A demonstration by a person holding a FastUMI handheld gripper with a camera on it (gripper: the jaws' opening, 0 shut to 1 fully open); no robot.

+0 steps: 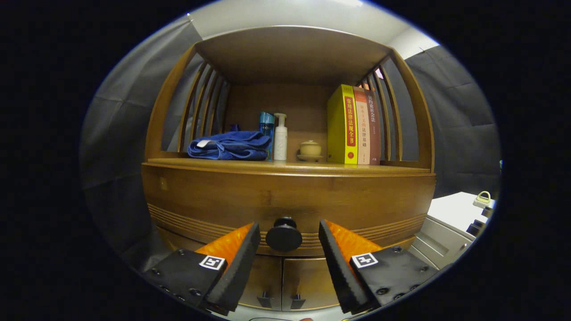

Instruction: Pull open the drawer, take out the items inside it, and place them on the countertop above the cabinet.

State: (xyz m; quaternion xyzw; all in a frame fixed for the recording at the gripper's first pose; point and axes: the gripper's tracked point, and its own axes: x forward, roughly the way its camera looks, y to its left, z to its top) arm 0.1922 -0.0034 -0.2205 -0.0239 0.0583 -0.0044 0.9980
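Observation:
A wooden cabinet's drawer front (290, 196) faces me, closed, with a round dark knob (284, 234) at its lower middle. My gripper (289, 232) is open, one finger on each side of the knob, with small gaps left and right of it; neither finger presses on it. Above the drawer runs the countertop (392, 166), the floor of an open shelf. The drawer's inside is hidden.
On the countertop lie a folded blue towel (229, 146), a blue bottle (266, 125), a white pump bottle (280, 140), a small lidded pot (310, 149) and three upright books (352, 125). Two small doors (285, 283) sit below the drawer. A white unit (450, 214) stands right of the cabinet.

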